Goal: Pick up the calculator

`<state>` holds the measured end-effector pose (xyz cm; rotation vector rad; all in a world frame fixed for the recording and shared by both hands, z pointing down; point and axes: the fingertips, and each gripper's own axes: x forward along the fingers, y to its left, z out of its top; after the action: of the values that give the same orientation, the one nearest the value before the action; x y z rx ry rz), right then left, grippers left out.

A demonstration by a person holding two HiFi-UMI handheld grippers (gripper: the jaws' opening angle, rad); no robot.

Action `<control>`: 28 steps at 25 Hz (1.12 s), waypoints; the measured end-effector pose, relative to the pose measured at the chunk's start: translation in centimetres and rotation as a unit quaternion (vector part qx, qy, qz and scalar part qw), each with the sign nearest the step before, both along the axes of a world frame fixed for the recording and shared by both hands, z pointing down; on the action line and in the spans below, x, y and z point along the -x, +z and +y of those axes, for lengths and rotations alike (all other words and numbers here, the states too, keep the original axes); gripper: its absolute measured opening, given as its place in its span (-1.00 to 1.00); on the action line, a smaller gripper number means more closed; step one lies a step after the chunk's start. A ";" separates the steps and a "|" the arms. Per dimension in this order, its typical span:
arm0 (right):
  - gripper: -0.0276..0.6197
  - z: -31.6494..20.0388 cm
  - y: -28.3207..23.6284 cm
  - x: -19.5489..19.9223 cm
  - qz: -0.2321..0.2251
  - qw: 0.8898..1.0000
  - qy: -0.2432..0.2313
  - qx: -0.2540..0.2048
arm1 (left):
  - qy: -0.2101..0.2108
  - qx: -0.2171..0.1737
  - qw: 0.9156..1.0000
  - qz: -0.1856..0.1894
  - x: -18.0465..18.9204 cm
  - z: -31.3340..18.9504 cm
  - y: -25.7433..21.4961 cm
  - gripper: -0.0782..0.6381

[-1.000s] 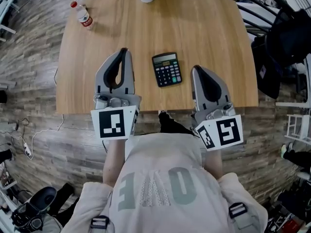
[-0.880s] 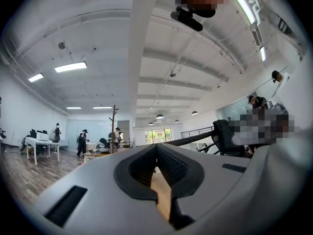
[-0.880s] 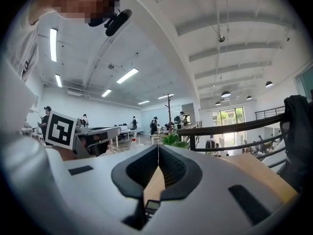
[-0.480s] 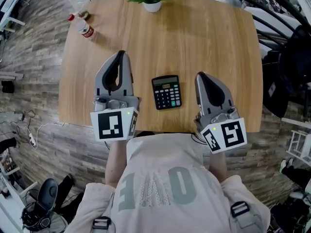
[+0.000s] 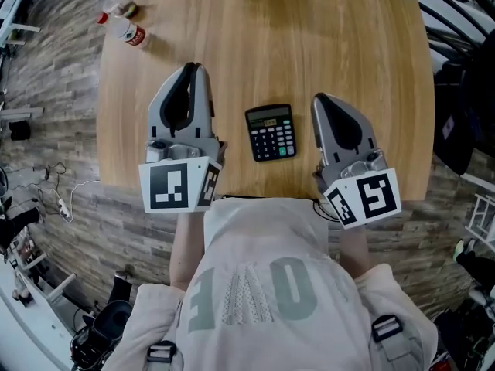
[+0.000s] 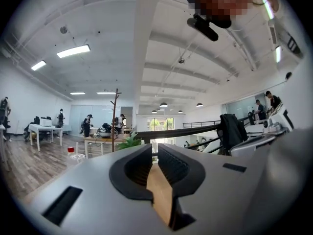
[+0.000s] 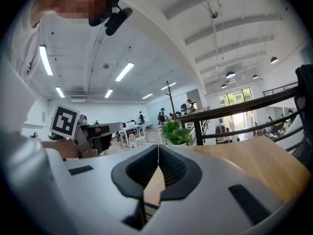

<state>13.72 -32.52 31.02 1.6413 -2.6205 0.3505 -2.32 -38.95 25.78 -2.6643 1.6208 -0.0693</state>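
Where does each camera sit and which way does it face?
Head view: on the person's head, steeply down at table, calculator, left gripper, right gripper, torso.
Left gripper view: on left gripper, level past its shut jaws into the office.
Right gripper view: on right gripper, across the table; left gripper shows.
Shared: both gripper views catch the potted plant.

Table top (image 5: 348,52) read as light wood grain, smooth and matt, calculator (image 5: 271,132) cased in black plastic, left gripper (image 5: 193,66) and right gripper (image 5: 319,99) shelled in matt grey plastic, pads (image 6: 171,168) black and ribbed, floor (image 5: 46,91) laid in grey-brown wood-look planks, bottle (image 5: 128,29) in clear glossy plastic
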 end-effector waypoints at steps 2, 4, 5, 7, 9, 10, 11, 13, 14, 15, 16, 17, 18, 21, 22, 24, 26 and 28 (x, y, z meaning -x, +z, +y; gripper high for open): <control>-0.85 0.1 -0.2 0.1 -0.005 1.000 0.004 0.002 | 0.026 0.007 1.000 0.009 -0.8 -0.5 0.0 -0.61; -0.85 0.3 -0.6 0.2 -0.013 1.000 0.011 -0.001 | 0.067 0.018 0.998 0.010 -2.3 -0.9 0.2 -0.37; -0.85 0.5 -0.8 0.1 -0.014 1.000 0.016 -0.002 | 0.098 0.029 0.995 0.008 -3.2 -0.9 0.6 -0.28; -0.85 0.9 -0.8 -0.3 -0.015 1.000 0.026 -0.003 | 0.210 0.077 0.975 -0.016 -6.0 -0.2 2.8 -0.22; -0.85 1.2 -0.4 -0.6 -0.021 0.999 0.035 0.004 | 0.362 0.163 0.916 -0.058 -8.8 1.7 6.7 -0.22; -0.85 1.5 -0.1 -0.7 -0.025 0.999 0.038 0.009 | 0.420 0.204 0.881 -0.078 -9.7 2.8 8.8 -0.22; -0.85 1.8 0.2 -0.8 -0.029 0.999 0.042 0.015 | 0.458 0.234 0.852 -0.095 -10.3 3.6 10.5 -0.22; -0.85 2.4 0.8 -1.1 -0.033 0.998 0.049 0.026 | 0.491 0.265 0.821 -0.124 -10.8 4.3 13.3 -0.22; -0.85 2.5 1.1 -1.2 -0.034 0.998 0.052 0.031 | 0.498 0.274 0.811 -0.136 -11.0 4.3 14.5 -0.22; -0.85 2.6 1.4 -1.4 -0.034 0.997 0.055 0.036 | 0.503 0.284 0.803 -0.147 -11.2 4.3 15.5 -0.21; -0.85 2.7 1.7 -1.5 -0.036 0.997 0.058 0.041 | 0.509 0.295 0.794 -0.157 -11.3 4.1 16.5 -0.17; -0.85 2.7 2.0 -1.6 -0.038 0.996 0.061 0.044 | 0.516 0.305 0.782 -0.168 -11.4 4.1 17.3 -0.14; -0.85 2.8 2.3 -1.7 -0.042 0.996 0.063 0.048 | 0.526 0.317 0.768 -0.182 -11.5 4.1 18.2 -0.12; -0.85 2.8 3.1 -1.9 -0.052 0.994 0.070 0.059 | 0.561 0.353 0.711 -0.235 -11.5 4.1 20.9 -0.13; -0.85 2.7 3.5 -1.9 -0.055 0.994 0.071 0.062 | 0.570 0.366 0.692 -0.250 -11.4 4.0 21.8 -0.13; -0.85 2.4 4.1 -2.0 -0.058 0.993 0.074 0.069 | 0.585 0.399 0.651 -0.273 -11.2 4.1 23.4 -0.11; -0.85 2.2 4.7 -2.2 -0.059 0.993 0.076 0.076 | 0.600 0.435 0.608 -0.287 -11.2 4.6 24.7 -0.04; -0.85 2.1 5.3 -2.5 -0.062 0.991 0.081 0.082 | 0.614 0.464 0.569 -0.289 -11.3 5.4 25.7 0.01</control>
<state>16.22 -30.46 36.31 1.8352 -2.4664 0.6769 9.00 -33.57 51.43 -2.9701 -0.8967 -1.8238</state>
